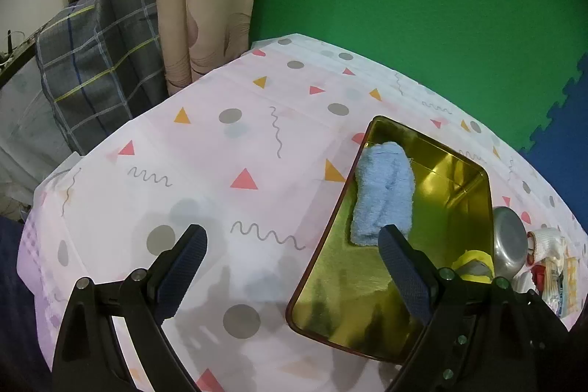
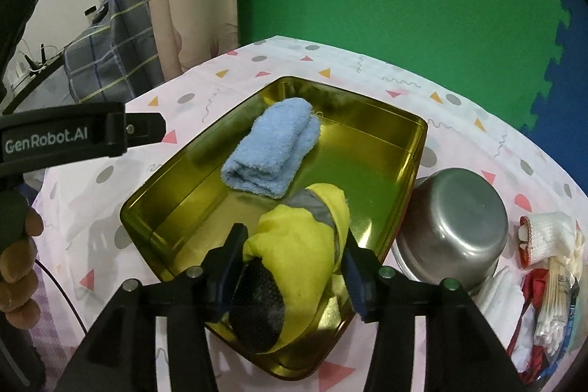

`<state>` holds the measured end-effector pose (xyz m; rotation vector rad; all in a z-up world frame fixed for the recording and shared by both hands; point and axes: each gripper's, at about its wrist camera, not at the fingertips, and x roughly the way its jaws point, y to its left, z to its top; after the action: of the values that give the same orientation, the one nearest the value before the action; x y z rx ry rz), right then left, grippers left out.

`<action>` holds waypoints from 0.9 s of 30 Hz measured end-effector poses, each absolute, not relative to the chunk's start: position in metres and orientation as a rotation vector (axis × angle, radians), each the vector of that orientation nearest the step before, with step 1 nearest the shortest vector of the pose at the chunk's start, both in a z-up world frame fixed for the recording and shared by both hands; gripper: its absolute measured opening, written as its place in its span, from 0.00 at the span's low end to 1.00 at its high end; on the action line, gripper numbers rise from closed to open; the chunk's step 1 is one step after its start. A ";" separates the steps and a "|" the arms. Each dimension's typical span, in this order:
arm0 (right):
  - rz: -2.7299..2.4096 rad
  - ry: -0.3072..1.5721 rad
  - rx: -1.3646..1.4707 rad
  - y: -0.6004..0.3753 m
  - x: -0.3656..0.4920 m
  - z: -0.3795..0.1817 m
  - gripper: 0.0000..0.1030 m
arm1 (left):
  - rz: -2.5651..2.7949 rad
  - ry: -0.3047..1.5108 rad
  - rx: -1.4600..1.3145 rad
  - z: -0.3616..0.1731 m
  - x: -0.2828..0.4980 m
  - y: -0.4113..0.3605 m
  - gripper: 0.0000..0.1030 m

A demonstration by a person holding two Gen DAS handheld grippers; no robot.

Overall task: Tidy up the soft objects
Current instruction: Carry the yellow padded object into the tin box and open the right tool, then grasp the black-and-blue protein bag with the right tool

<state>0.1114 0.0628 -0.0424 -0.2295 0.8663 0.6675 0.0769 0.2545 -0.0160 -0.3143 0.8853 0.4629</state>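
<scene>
A gold metal tray (image 2: 191, 186) lies on the patterned tablecloth. A rolled light blue towel (image 2: 272, 146) lies in its far part. My right gripper (image 2: 294, 250) is shut on a yellow, grey and black cloth bundle (image 2: 294, 245) and holds it over the tray's near end. My left gripper (image 1: 294, 245) is open and empty over the tablecloth at the tray's (image 1: 323, 281) left edge; the blue towel (image 1: 382, 193) lies beyond its right finger. The yellow bundle (image 1: 474, 263) shows at the tray's right side.
A steel pot (image 2: 455, 223) stands right of the tray. White cloths, a red item and a packet of sticks (image 2: 551, 267) lie at the table's right edge. A green wall, a curtain and a plaid cover stand behind the table. The left gripper's body (image 2: 66, 135) hangs at left.
</scene>
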 end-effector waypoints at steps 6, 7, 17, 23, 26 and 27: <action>0.672 0.850 -0.210 0.059 0.111 -0.039 0.56 | 0.455 0.887 -0.309 -0.015 0.079 0.252 0.90; 0.674 0.845 -0.214 0.059 0.110 -0.038 0.57 | 0.453 0.885 -0.305 -0.014 0.079 0.250 0.90; 0.616 0.816 -0.145 0.020 0.100 -0.026 0.57 | 0.417 0.882 -0.256 -0.013 0.082 0.230 0.90; 0.511 0.816 -0.113 -0.037 0.092 -0.026 0.57 | 0.376 0.887 -0.211 -0.013 0.084 0.210 0.90; 0.451 0.810 -0.087 -0.069 0.090 -0.025 0.57 | 0.349 0.888 -0.192 -0.012 0.085 0.198 0.90; 0.435 0.812 -0.069 -0.081 0.090 -0.025 0.57 | 0.337 0.886 -0.185 -0.012 0.084 0.194 0.90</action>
<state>0.0901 -0.0809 -0.0251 -0.0693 0.8119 0.4349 0.0845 0.1936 -0.0118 -0.1850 0.8864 0.3365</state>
